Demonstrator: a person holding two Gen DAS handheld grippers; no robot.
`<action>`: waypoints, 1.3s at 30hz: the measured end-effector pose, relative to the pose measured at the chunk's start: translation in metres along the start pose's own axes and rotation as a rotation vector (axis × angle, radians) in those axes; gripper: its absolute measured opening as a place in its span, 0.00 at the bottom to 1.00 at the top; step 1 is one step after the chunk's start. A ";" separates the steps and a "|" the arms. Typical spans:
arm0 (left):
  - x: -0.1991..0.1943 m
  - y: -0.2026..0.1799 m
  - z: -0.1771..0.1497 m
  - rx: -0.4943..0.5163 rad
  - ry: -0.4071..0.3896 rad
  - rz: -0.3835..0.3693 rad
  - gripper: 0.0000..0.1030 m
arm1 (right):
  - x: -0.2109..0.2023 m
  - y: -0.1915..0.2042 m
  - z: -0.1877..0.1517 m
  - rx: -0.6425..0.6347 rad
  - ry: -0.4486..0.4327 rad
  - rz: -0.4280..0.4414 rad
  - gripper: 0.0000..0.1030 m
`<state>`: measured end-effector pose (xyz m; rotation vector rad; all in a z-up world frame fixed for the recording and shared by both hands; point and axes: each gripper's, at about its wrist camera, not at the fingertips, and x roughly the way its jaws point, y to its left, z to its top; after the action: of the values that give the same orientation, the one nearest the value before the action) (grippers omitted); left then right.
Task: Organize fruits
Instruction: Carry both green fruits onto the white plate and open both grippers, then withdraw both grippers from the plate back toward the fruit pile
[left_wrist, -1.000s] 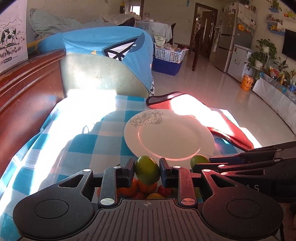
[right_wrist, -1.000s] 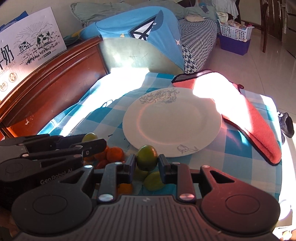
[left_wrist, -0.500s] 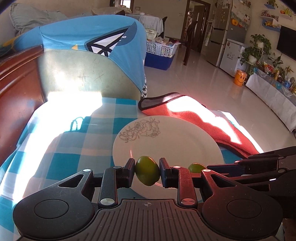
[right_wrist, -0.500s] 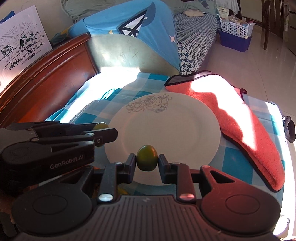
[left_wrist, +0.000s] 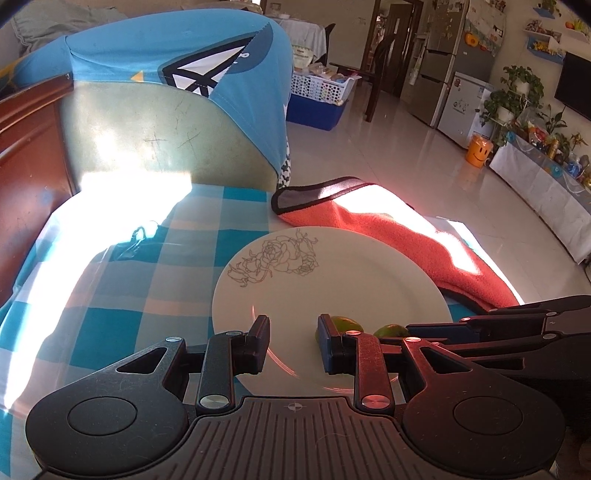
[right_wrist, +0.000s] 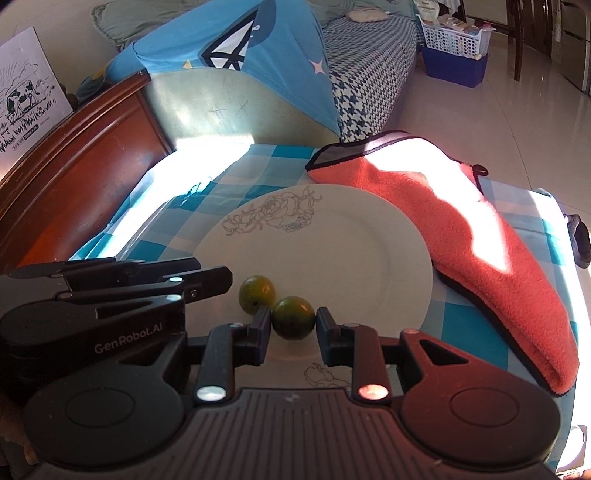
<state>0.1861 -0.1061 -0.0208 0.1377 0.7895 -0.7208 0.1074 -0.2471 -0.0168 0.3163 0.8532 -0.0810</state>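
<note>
A white plate (left_wrist: 354, 280) with a rose drawing lies on the blue checked cloth; it also shows in the right wrist view (right_wrist: 332, 251). My left gripper (left_wrist: 293, 345) is open and empty over the plate's near edge. A green fruit (right_wrist: 256, 293) lies loose on the plate beside it, partly hidden behind my left gripper's right finger (left_wrist: 345, 325). My right gripper (right_wrist: 293, 334) has its jaws around a second green fruit (right_wrist: 293, 317) resting on the plate; small gaps show at both pads. That fruit shows in the left wrist view (left_wrist: 391, 329).
An orange-red towel (right_wrist: 461, 229) lies along the plate's right side. A wooden headboard (right_wrist: 74, 177) stands at the left. A chair back draped with a blue shirt (left_wrist: 177, 103) stands behind the table. The table's right edge drops to the tiled floor (left_wrist: 424, 155).
Both grippers moved forward over the plate. My left gripper opened and let go of its green fruit onto the plate. My right gripper lowered its fruit to the plate and loosened its jaws.
</note>
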 end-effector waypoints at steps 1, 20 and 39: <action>0.000 0.000 0.000 -0.002 0.000 0.003 0.25 | 0.001 -0.001 0.001 0.003 0.000 0.000 0.27; -0.032 0.010 -0.003 -0.031 0.014 0.043 0.62 | -0.023 0.002 0.007 -0.006 -0.074 0.032 0.44; -0.076 0.046 -0.046 -0.114 0.044 0.112 0.64 | -0.045 0.022 -0.023 -0.061 -0.043 0.066 0.46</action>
<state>0.1507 -0.0134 -0.0074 0.0942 0.8563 -0.5677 0.0657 -0.2219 0.0086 0.2847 0.8008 -0.0003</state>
